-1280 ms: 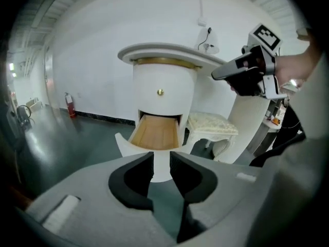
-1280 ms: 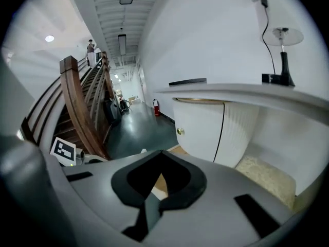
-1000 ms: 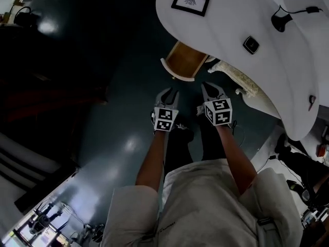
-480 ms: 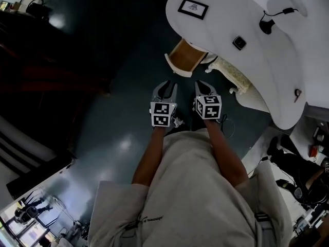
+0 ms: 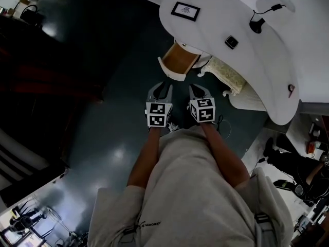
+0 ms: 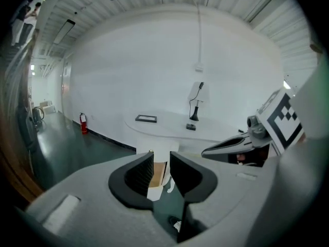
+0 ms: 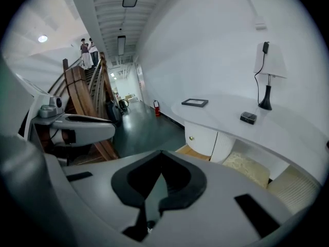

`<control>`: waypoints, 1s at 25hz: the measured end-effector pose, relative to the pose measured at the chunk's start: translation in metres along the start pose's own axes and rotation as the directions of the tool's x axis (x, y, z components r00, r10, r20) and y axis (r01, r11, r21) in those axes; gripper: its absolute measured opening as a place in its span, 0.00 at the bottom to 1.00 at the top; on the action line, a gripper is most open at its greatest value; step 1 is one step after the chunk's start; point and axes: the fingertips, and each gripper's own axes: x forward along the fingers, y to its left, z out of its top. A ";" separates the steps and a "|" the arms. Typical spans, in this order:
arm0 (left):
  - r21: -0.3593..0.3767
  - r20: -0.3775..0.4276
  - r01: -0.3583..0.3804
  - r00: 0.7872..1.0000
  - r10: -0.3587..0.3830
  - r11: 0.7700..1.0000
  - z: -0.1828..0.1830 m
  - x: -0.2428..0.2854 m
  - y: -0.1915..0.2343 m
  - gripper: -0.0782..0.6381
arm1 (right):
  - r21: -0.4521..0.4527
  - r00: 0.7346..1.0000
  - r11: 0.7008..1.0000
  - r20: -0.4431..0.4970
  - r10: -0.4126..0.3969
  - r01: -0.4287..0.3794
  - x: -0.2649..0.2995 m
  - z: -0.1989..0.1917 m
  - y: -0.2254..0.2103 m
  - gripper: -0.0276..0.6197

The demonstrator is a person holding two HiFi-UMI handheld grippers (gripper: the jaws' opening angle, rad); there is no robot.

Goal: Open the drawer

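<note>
The drawer (image 5: 177, 60) stands pulled out from under the white curved desk (image 5: 247, 71), its wooden inside showing behind a white front. Both grippers hang in the air short of it, over the dark floor, touching nothing. My left gripper (image 5: 161, 88) is open, and a strip of the drawer (image 6: 160, 171) shows through the gap between its empty pads. My right gripper (image 5: 197, 90) is shut with its tips together and nothing in them. The right gripper view shows the drawer (image 7: 191, 151) below a white cabinet front with a small brass knob (image 7: 192, 137).
On the desk lie a black picture frame (image 5: 185, 11), a small black device (image 5: 231, 41) and a lamp base with a cable (image 5: 255, 23). A cream cushioned seat (image 5: 223, 73) stands right of the drawer. A wooden staircase (image 7: 87, 96) rises to the left.
Both grippers have drawn back from the open drawer and risen, and the head view has lifted with them. The drawer stays open. Jaws look unchanged.
</note>
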 end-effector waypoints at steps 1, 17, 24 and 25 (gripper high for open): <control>-0.004 0.000 -0.002 1.000 0.002 1.000 -0.001 -0.002 0.003 0.25 | 0.005 1.000 1.000 0.003 -0.005 0.005 0.001 0.001 -0.001 0.07; 0.000 -0.023 0.003 1.000 -0.003 1.000 -0.011 -0.023 0.008 0.24 | 0.043 1.000 0.999 -0.015 -0.025 0.026 0.003 -0.001 0.002 0.07; -0.017 0.025 -0.031 0.999 0.032 0.999 -0.011 -0.031 0.013 0.20 | 0.015 0.999 1.000 -0.032 -0.003 0.004 0.004 -0.011 0.007 0.07; -0.020 0.032 -0.040 0.999 0.040 0.999 -0.010 -0.033 0.015 0.19 | 0.012 0.999 1.000 -0.035 -0.001 0.002 0.004 -0.012 0.008 0.07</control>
